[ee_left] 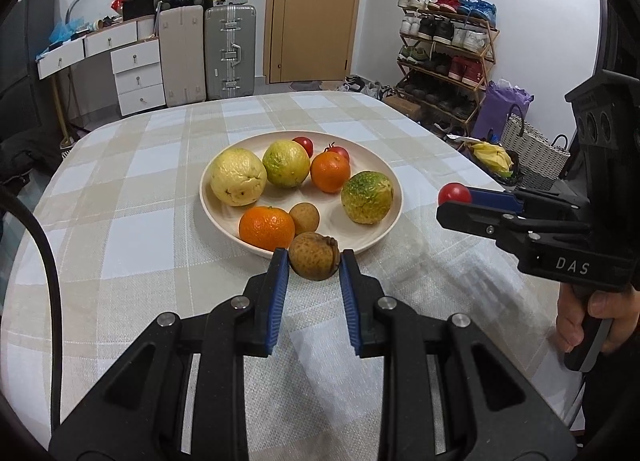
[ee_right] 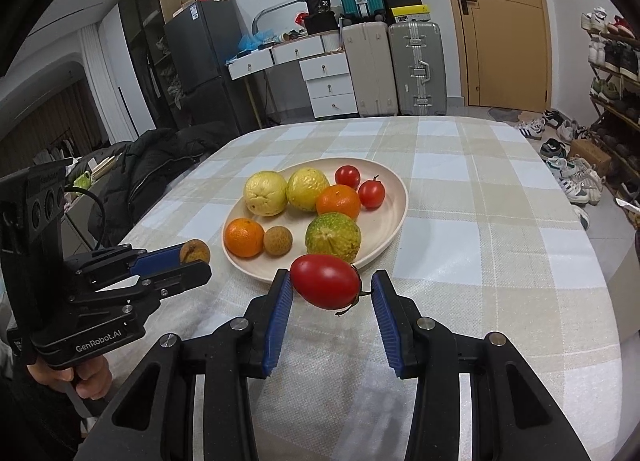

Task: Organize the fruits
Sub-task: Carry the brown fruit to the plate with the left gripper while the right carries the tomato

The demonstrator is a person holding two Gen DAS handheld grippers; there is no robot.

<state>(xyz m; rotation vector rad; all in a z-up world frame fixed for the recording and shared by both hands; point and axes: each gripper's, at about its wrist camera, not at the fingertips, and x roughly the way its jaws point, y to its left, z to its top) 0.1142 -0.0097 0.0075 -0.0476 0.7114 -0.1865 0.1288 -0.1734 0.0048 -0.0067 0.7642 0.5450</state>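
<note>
A cream plate (ee_left: 384, 229) (ee_right: 396, 189) on the checked tablecloth holds two oranges, three yellow-green guavas, a brown longan and two small tomatoes. My left gripper (ee_left: 314, 259) is shut on a brown longan (ee_left: 314, 255) just above the plate's near rim; it also shows in the right wrist view (ee_right: 194, 252). My right gripper (ee_right: 326, 285) is shut on a red tomato (ee_right: 325, 281), held above the cloth at the plate's near edge. In the left wrist view that gripper (ee_left: 456, 201) is to the right of the plate with the tomato (ee_left: 454, 193) at its tip.
The table (ee_left: 120, 181) has rounded corners. Beyond it stand suitcases (ee_left: 230, 53), a white drawer unit (ee_left: 138, 75), a door and a shoe rack (ee_left: 448, 57). A dark jacket (ee_right: 160, 165) lies off the table's left edge.
</note>
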